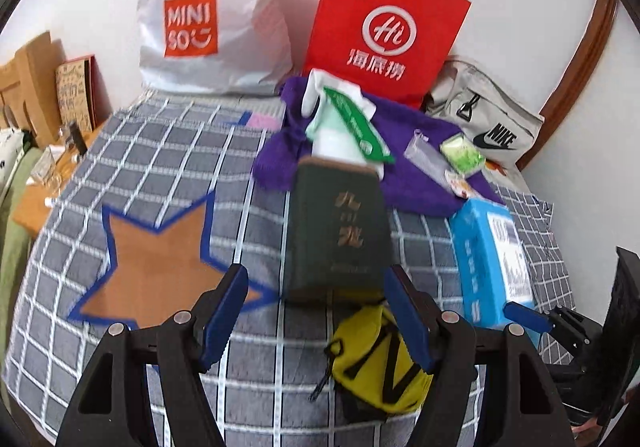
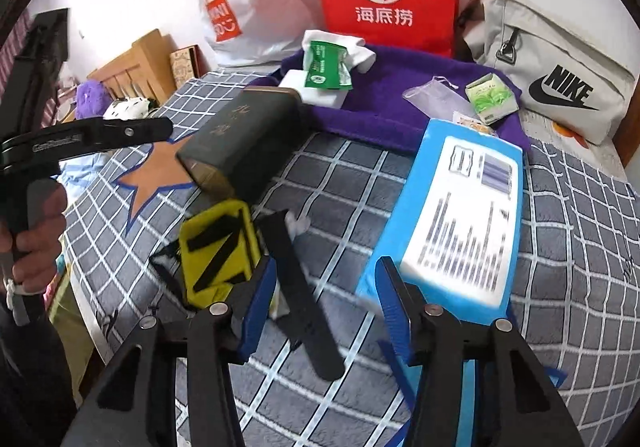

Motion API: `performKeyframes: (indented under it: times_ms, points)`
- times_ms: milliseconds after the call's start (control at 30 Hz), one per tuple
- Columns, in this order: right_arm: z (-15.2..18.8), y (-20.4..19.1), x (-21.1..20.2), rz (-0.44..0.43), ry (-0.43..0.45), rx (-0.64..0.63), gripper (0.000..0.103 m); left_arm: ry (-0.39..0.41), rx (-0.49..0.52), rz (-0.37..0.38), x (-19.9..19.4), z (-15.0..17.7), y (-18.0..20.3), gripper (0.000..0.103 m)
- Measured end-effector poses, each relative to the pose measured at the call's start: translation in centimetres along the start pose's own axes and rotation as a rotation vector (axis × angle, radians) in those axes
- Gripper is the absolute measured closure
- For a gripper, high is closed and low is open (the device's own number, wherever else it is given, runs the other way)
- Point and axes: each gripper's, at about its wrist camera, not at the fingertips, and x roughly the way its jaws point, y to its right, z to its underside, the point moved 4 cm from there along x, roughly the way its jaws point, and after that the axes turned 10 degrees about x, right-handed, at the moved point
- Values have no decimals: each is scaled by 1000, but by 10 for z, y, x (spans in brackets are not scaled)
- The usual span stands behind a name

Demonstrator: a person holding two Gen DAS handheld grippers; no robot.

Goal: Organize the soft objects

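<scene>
On the grey checked bedspread [image 1: 168, 151] a dark green box [image 1: 340, 231] stands just beyond my left gripper [image 1: 316, 311], which is open. A yellow pouch [image 1: 376, 359] lies by its right finger, not pinched. My right gripper [image 2: 326, 307] is open above a black strap [image 2: 300, 287]; the yellow pouch [image 2: 216, 251] is left of it and a blue tissue pack [image 2: 460, 227] touches its right finger. A purple towel [image 2: 400, 87] behind carries a green wipes pack [image 2: 326, 67], a clear pouch [image 2: 432, 95] and a small green carton [image 2: 490, 97].
A white Miniso bag [image 1: 212, 11], a red paper bag [image 1: 384, 23] and a grey Nike bag [image 1: 484, 119] lean on the wall at the back. Left of the bed is a wooden stand [image 1: 32, 87]. A hand [image 2: 36, 239] holds the left gripper's grip.
</scene>
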Motion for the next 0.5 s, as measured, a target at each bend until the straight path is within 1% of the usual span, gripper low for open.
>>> performKeyframes:
  times_ms: [100, 133, 167, 200, 267, 300, 433, 500]
  points:
    - [13, -5, -5, 27, 8, -40, 51, -14, -12, 18, 3, 12, -2, 34]
    - [16, -6, -6, 22, 6, -44, 51, -16, -13, 21, 4, 14, -2, 34]
    - [20, -8, -8, 5, -3, -45, 54, -19, -13, 26, 4, 17, -2, 34]
    - [21, -8, -9, 7, -6, -44, 58, -21, -10, 30, 5, 19, -1, 34]
    - [26, -13, -11, 11, -2, -54, 59, -24, -5, 34, 6, 23, 0, 34]
    - [28, -15, -9, -1, -10, -69, 59, -24, -5, 37, 6, 23, 0, 34]
    - [36, -14, 10, 40, -38, -95, 59, -34, -3, 55, 8, 29, 2, 34]
    - [38, -12, 22, 36, -48, -87, 59, -38, 4, 52, 8, 33, 2, 34]
